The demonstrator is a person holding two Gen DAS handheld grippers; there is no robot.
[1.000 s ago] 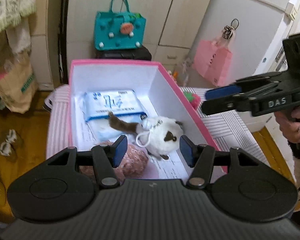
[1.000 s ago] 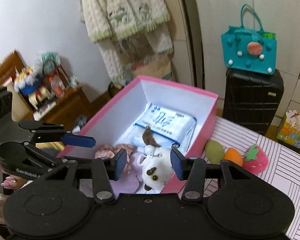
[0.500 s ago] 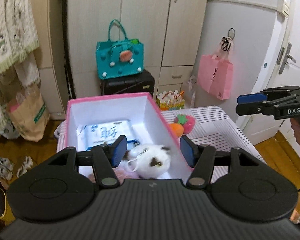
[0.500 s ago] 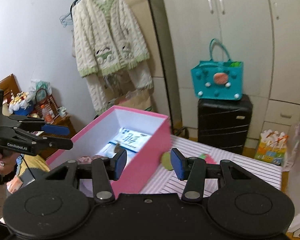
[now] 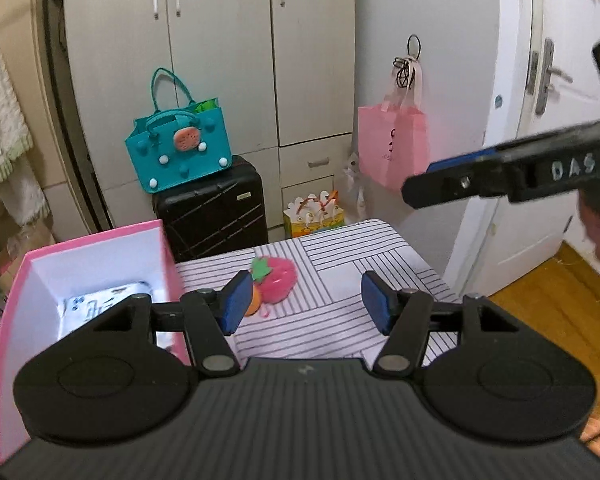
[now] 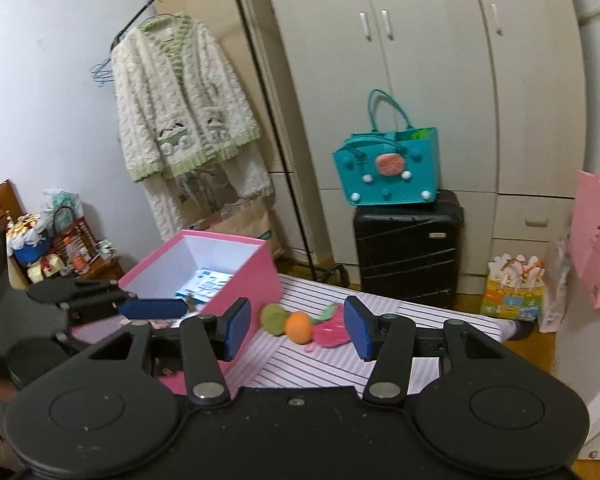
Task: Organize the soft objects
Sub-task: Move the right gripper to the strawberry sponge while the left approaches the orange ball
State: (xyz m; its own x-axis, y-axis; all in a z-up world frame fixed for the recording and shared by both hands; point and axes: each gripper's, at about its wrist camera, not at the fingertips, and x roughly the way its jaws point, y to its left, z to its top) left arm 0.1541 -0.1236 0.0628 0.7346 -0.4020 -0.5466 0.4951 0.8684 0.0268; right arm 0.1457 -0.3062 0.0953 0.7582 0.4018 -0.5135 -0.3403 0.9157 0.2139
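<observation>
Far left – cream knit cardigan (image 6: 180, 100) hung on a rail against the wall. Below it the pink box (image 6: 236, 276) sat on the left end of the striped worktop (image 5: 340, 264), open-topped, white inside, with a blue-and-white packet (image 6: 206, 282) lying flat on its floor. Left hand-held gripper (image 5: 302, 304) was above the worktop just right of the box; jaws parted, nothing between the pads. Soft toys lay on the worktop just beside the box's right wall, in a row: green plush (image 6: 273, 319), orange plush (image 6: 299, 326) touching it, then pink strawberry plush (image 6: 330, 330) with a green leaf – none of them in the box. Right hand-held gripper (image 6: 296, 330) looked along at that row, jaws opening, empty; the toys were well beyond its pads. Behind the worktop a black suitcase (image 6: 406, 248) stood upright with a teal tote bag (image 6: 388, 168) on top. Right of that, a pink bag (image 5: 392, 144) hung on the white door.
</observation>
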